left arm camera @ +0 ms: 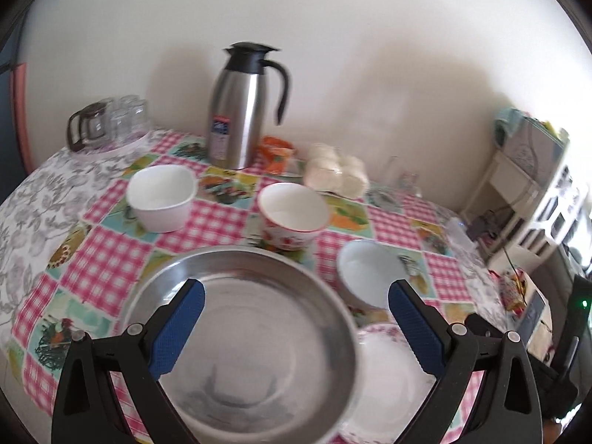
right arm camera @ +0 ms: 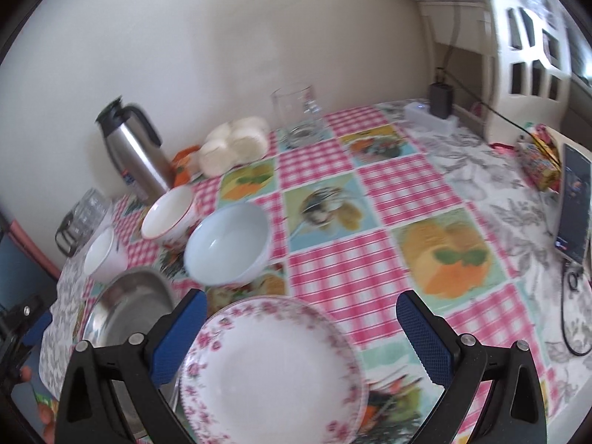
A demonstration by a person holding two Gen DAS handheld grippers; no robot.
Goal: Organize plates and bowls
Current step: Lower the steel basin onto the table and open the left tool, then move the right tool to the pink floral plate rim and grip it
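Observation:
A wide steel plate (left arm camera: 255, 336) lies on the checked tablecloth, and my left gripper (left arm camera: 296, 296) hovers over it, open, blue pads wide apart and touching nothing. To its right lies a white plate with pink flowers (right arm camera: 273, 370); my right gripper (right arm camera: 301, 307) hangs open above that plate. Behind the plates stand three bowls: a pale blue one (right arm camera: 227, 244), a red-rimmed flowered one (left arm camera: 292, 214) and a plain white squarish one (left arm camera: 161, 196). In the right wrist view the steel plate (right arm camera: 129, 307) shows at lower left.
A steel thermos jug (left arm camera: 240, 111) stands at the back by the wall, with a glass pot and glasses (left arm camera: 107, 122) to its left, wrapped buns (left arm camera: 336, 172) and a glass mug (right arm camera: 296, 114) to its right. A tablet (right arm camera: 573, 203) and cables lie at the right edge.

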